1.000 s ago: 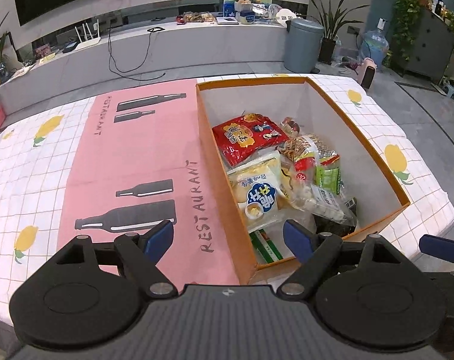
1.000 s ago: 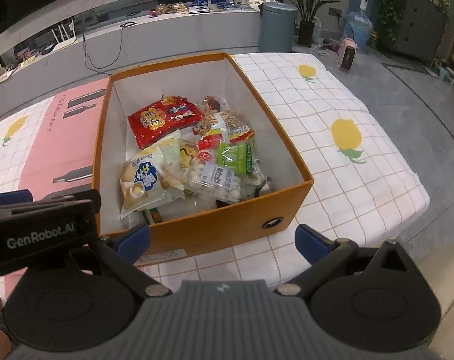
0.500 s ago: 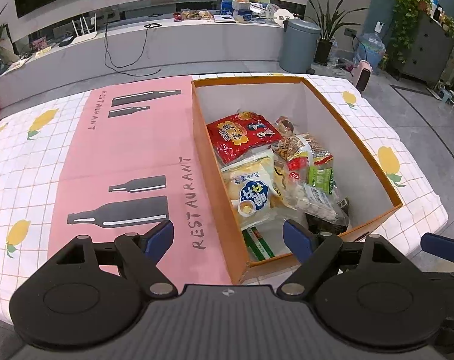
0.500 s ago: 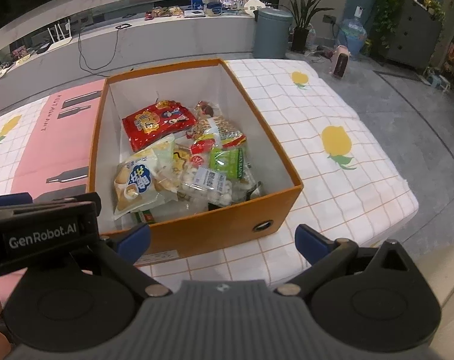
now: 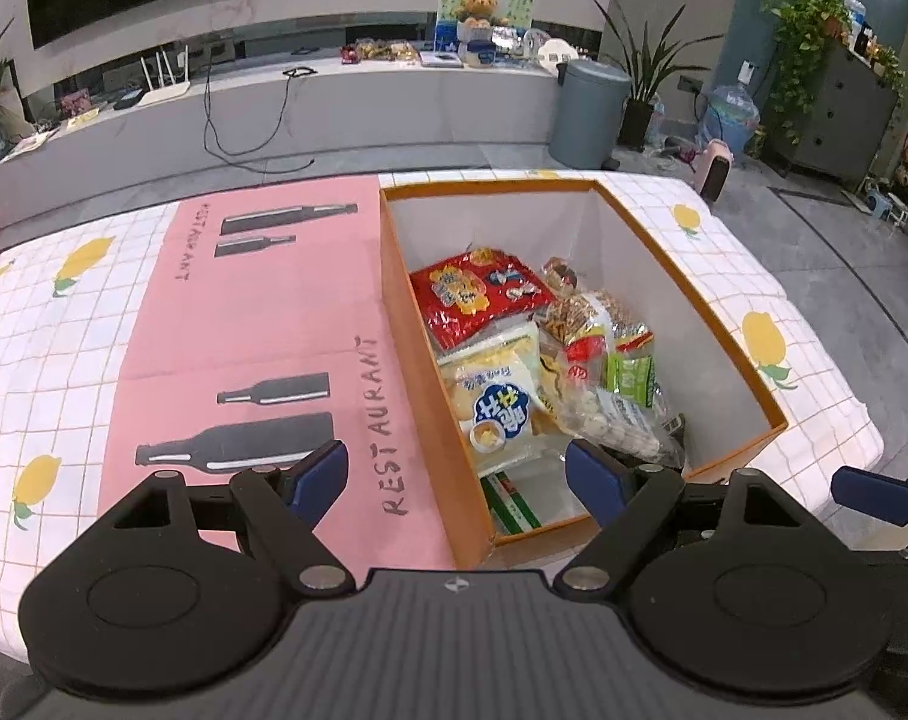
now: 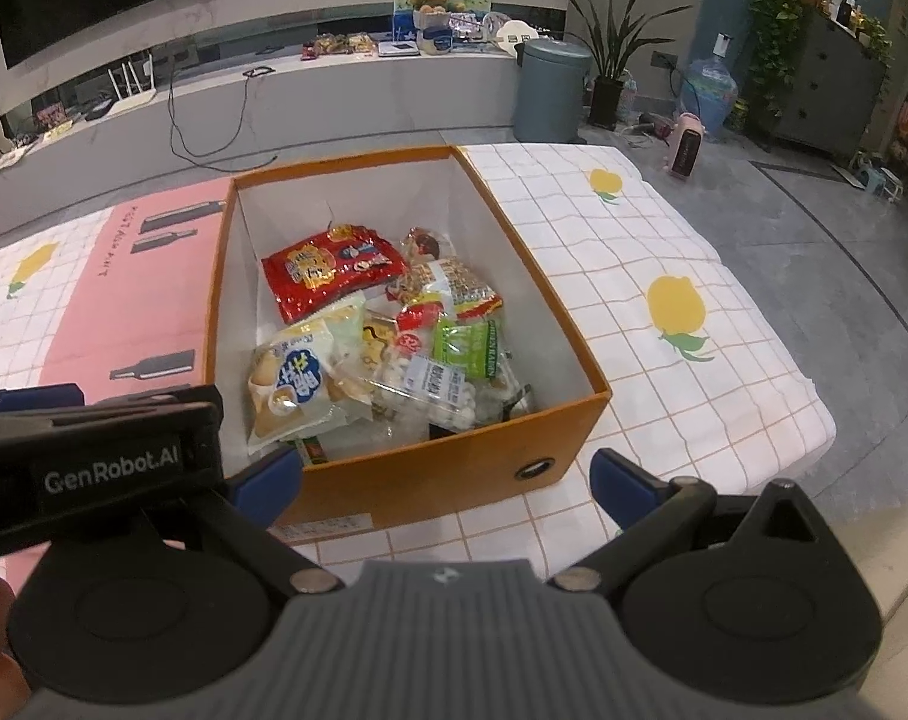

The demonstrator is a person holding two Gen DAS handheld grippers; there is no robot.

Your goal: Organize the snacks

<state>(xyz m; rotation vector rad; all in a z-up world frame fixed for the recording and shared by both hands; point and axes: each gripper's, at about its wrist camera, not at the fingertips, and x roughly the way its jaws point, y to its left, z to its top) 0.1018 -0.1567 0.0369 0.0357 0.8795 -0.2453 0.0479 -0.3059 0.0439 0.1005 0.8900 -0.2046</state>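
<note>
The orange box (image 6: 472, 468) sits on the worktop (image 6: 664, 228), and the snacks fill its near half. A red snack bag (image 6: 334, 270) lies at 12 o'clock in the pile, a yellow bag with a blue label (image 6: 295, 381) at 8 o'clock. The box's far end and right side are bare. The left gripper (image 5: 457, 474) and right gripper (image 6: 446, 474) hang wide open near the front edge, holding nothing. The pink mat (image 5: 262, 330) touches the box's left wall.

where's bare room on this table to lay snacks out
The pink mat left of the orange box is bare, as is the lemon-print cloth right of it. Inside the box, only the far end behind the red bag is free; the near half is packed with packets.
</note>
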